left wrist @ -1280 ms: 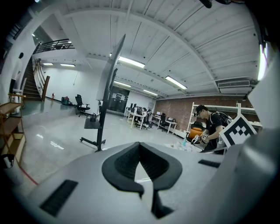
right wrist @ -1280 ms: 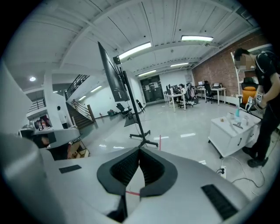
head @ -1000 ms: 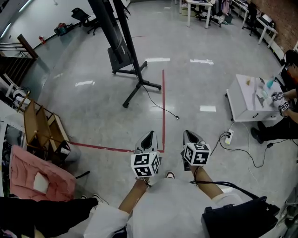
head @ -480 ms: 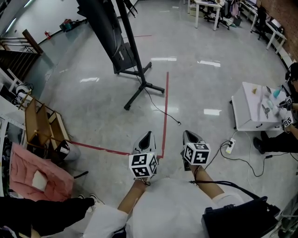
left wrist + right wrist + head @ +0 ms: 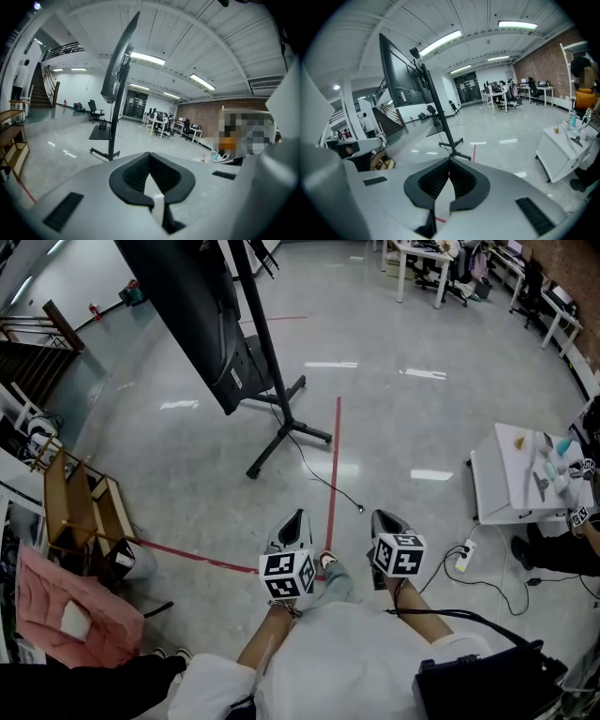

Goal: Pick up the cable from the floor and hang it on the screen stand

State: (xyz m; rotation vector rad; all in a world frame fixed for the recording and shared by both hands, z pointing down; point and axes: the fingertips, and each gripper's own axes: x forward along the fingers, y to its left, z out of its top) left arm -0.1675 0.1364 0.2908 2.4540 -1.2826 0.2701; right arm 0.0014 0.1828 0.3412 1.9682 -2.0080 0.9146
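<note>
A thin black cable [image 5: 359, 508] lies on the grey floor, trailing from the foot of the screen stand [image 5: 284, 424] toward me. The stand carries a big black screen [image 5: 185, 313] at the upper left. Both grippers are held low in front of me, well short of the cable's loose end. The left gripper [image 5: 298, 515] is shut with nothing in it, and its tips meet in the left gripper view [image 5: 150, 153]. The right gripper [image 5: 380, 515] is shut and empty too [image 5: 450, 160]. The stand [image 5: 440, 117] rises ahead in the right gripper view.
A red tape line [image 5: 335, 456] runs along the floor past the cable. A white cart [image 5: 511, 486] with small items stands at the right, with a power strip [image 5: 461, 557] and loose cords beside it. A wooden rack [image 5: 80, 512] and pink cloth [image 5: 66, 606] sit at the left.
The view has come closer to the stand, so the screen looms larger at the upper left. A shoe now shows between the grippers. Both grippers stay shut and empty.
</note>
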